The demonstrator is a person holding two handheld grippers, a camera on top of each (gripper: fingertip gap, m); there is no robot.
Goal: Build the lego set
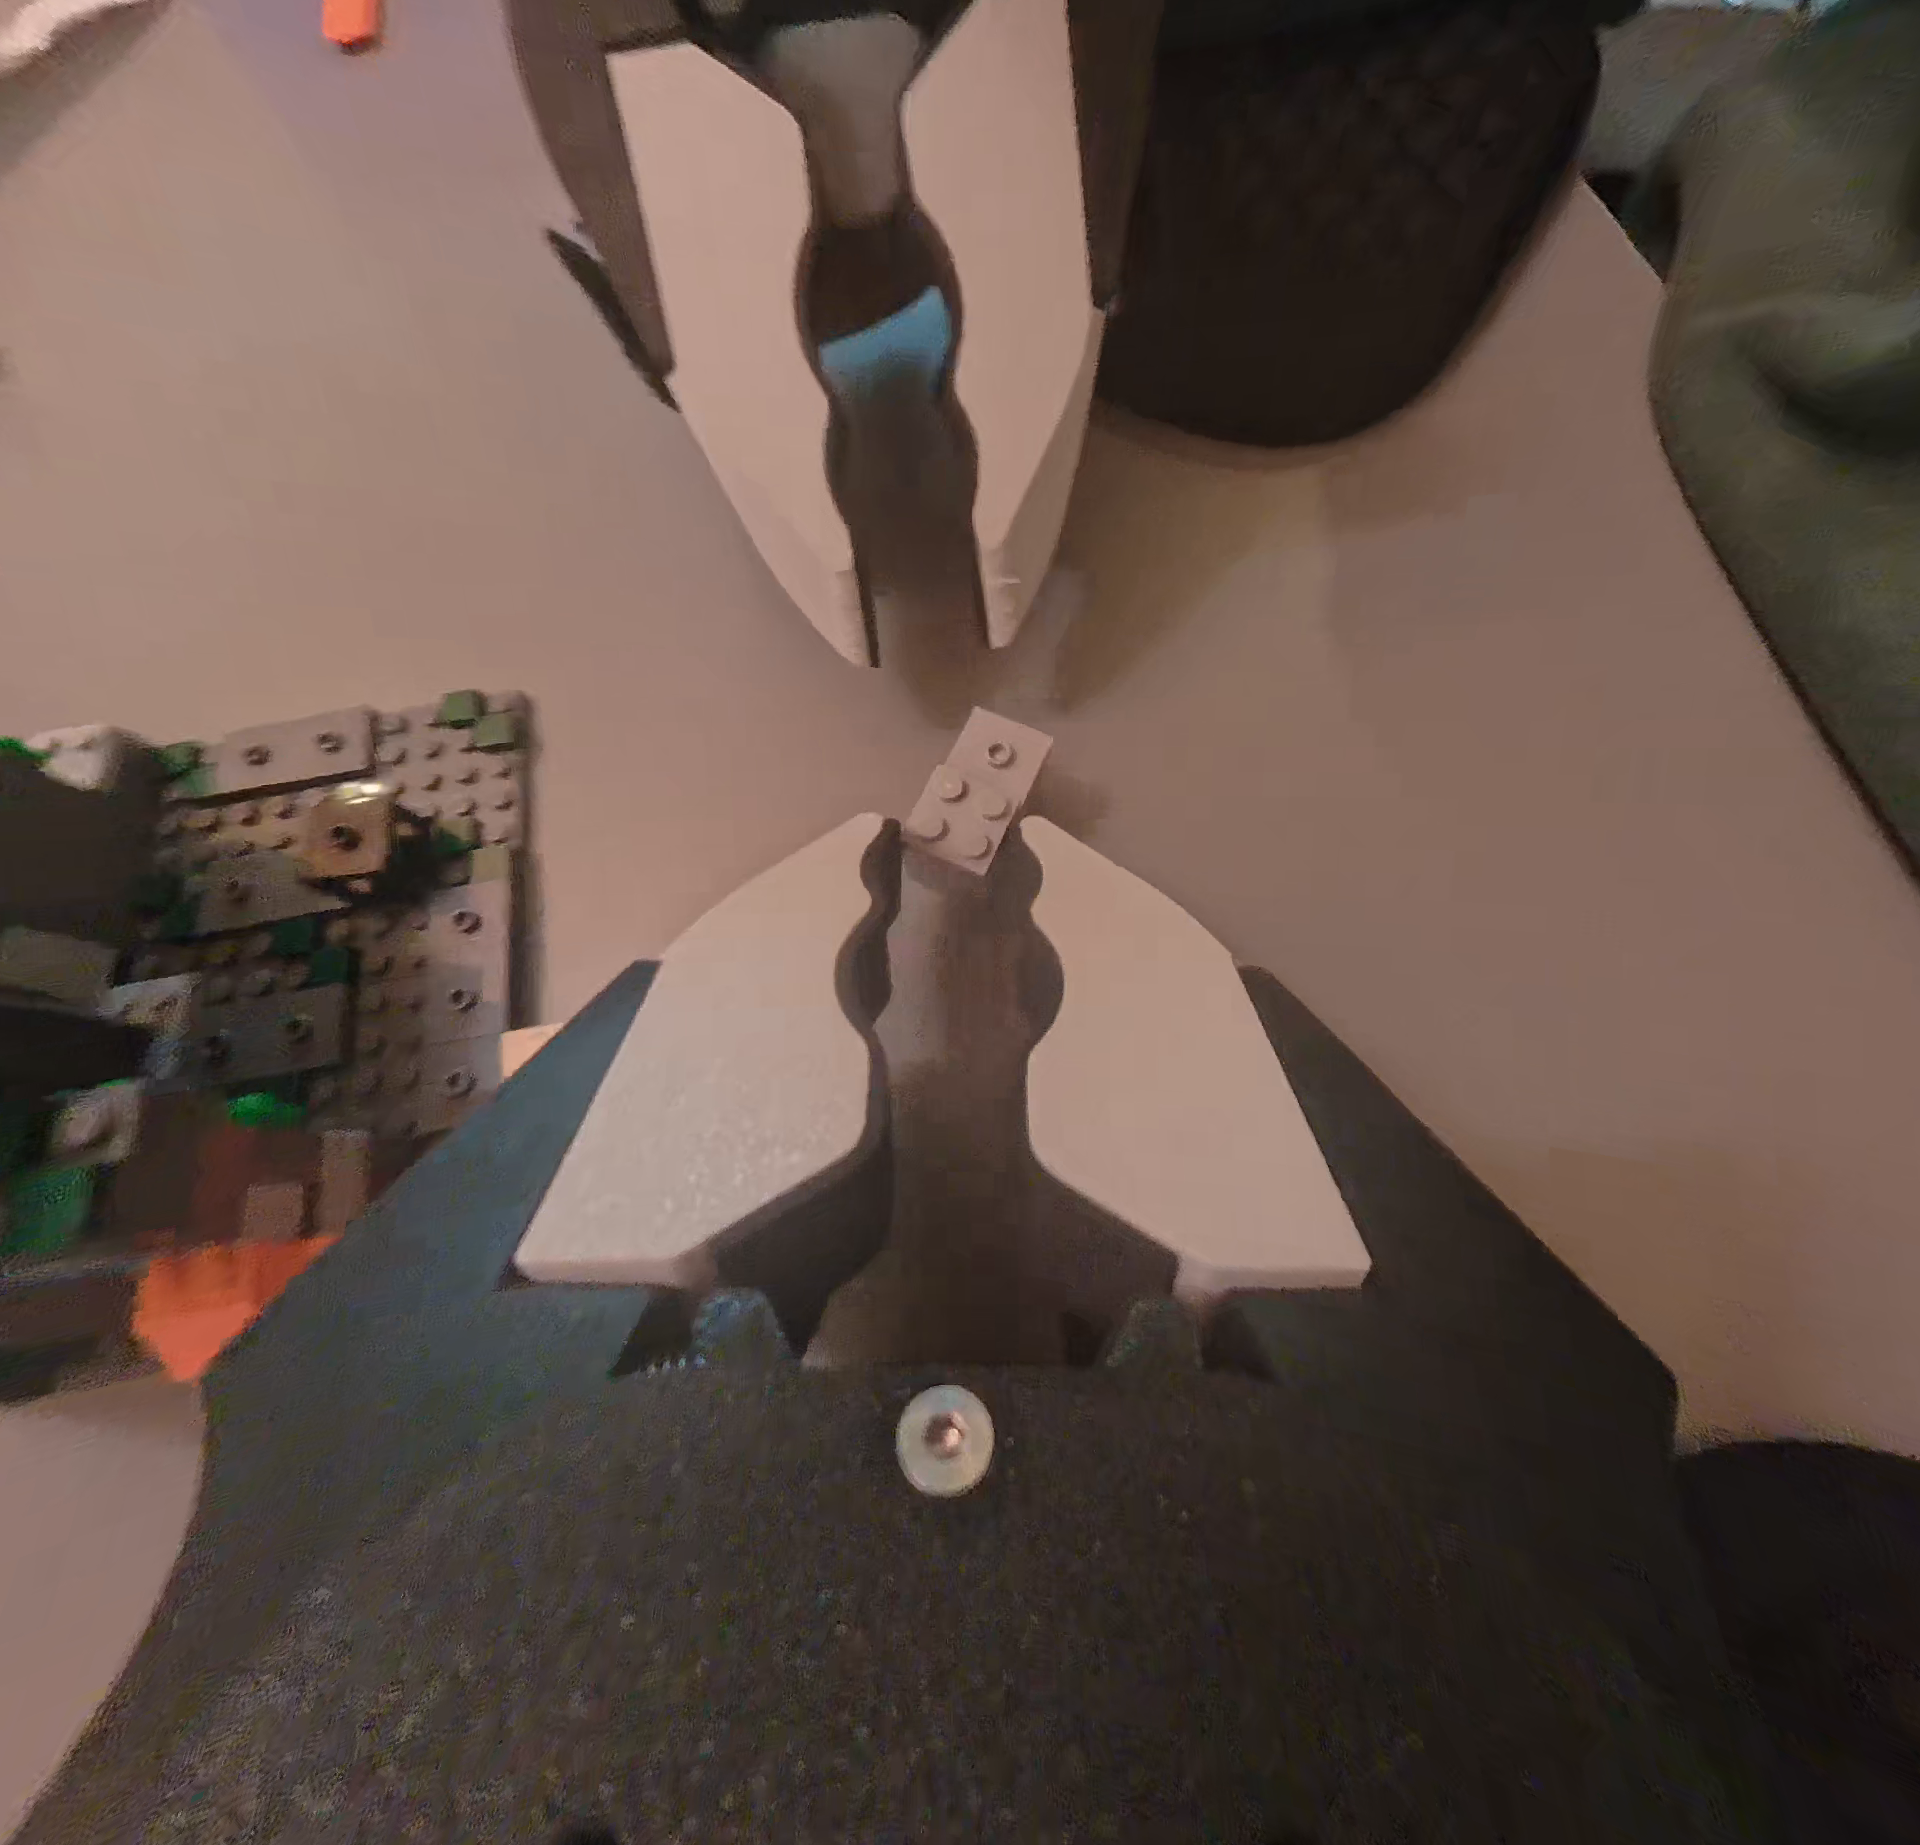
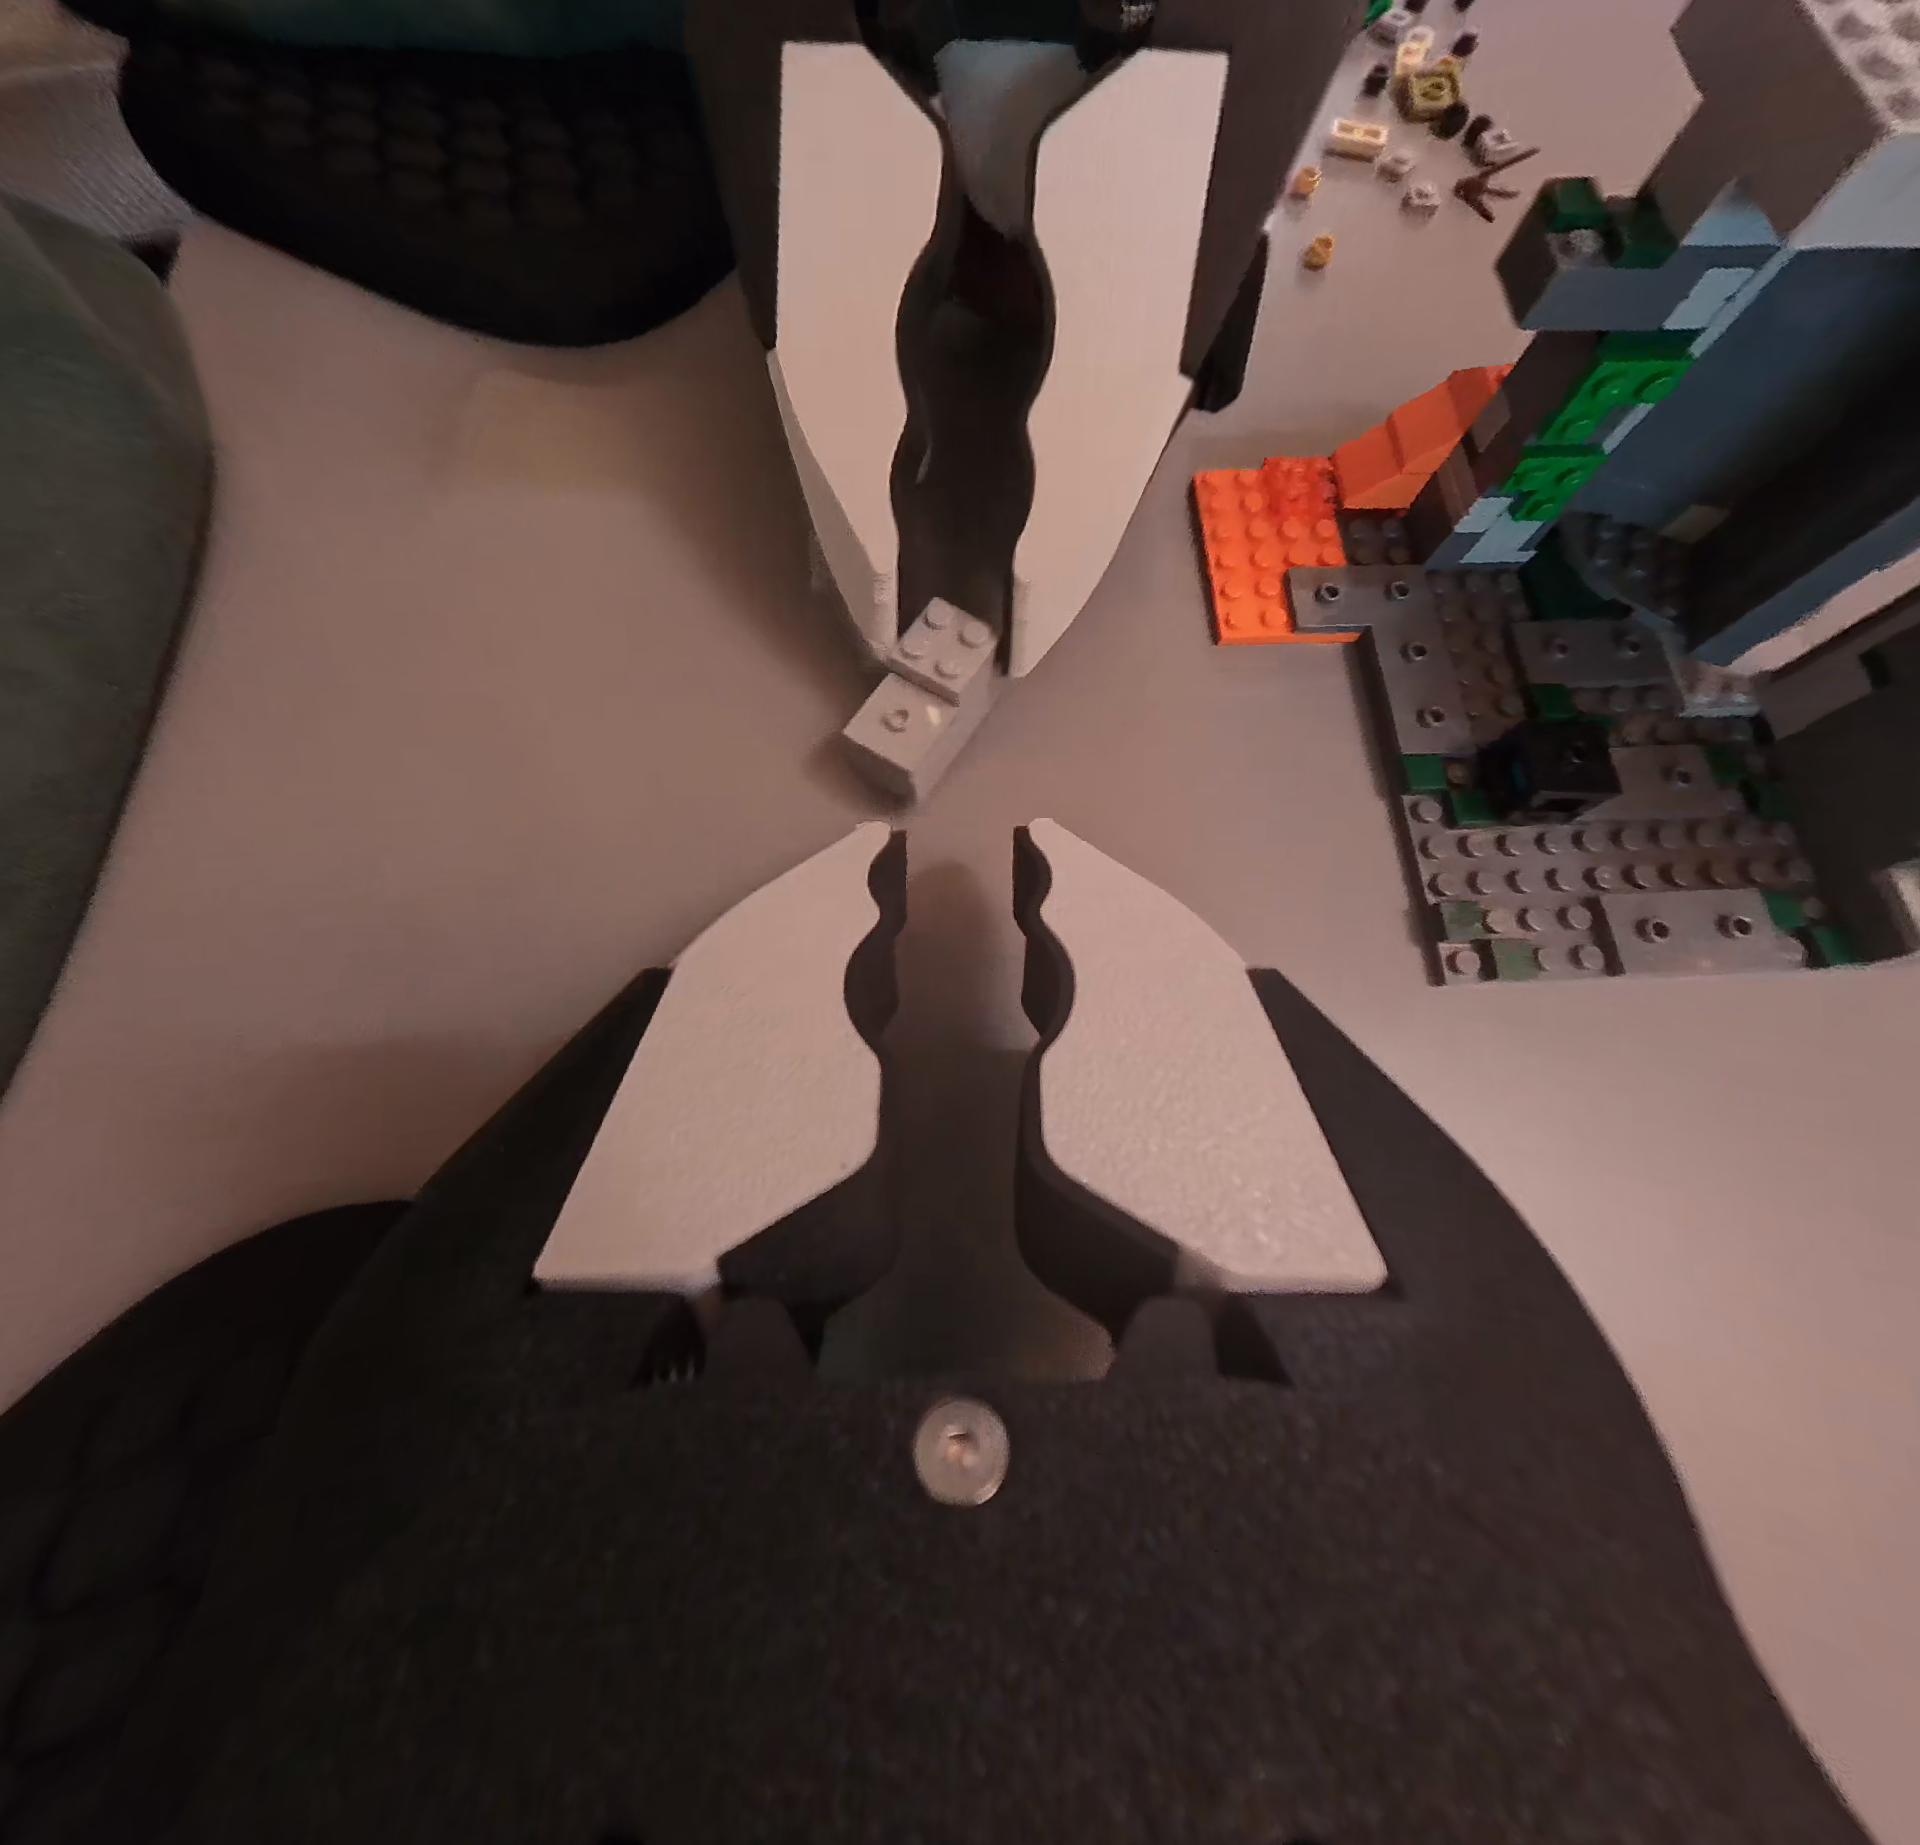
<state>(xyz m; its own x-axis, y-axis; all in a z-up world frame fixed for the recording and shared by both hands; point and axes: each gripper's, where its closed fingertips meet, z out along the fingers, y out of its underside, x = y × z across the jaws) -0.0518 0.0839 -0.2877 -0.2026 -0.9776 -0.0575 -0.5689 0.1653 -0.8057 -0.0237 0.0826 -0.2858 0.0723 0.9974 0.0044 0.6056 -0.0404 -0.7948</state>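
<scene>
Our left gripper (image 1: 958, 827) is closed on the studded end of a small grey brick piece (image 1: 971, 796), its pads pressing the sides. Our right gripper (image 2: 954, 831) stands narrow and bare, tips just short of the piece's far end (image 2: 902, 730). The piece looks like a thick block with a thin plate stacked on its near half; it rests low on the pale table (image 1: 1403, 756). We judge it light, rigid and smooth-sided, so it could twist out of a corner grip; its flat long sides are the better hold. Beside the piece, toward the right gripper's right, stands the brick model (image 2: 1621, 673). Whether the piece touches the table is hard to tell; blur softens its edges.
</scene>
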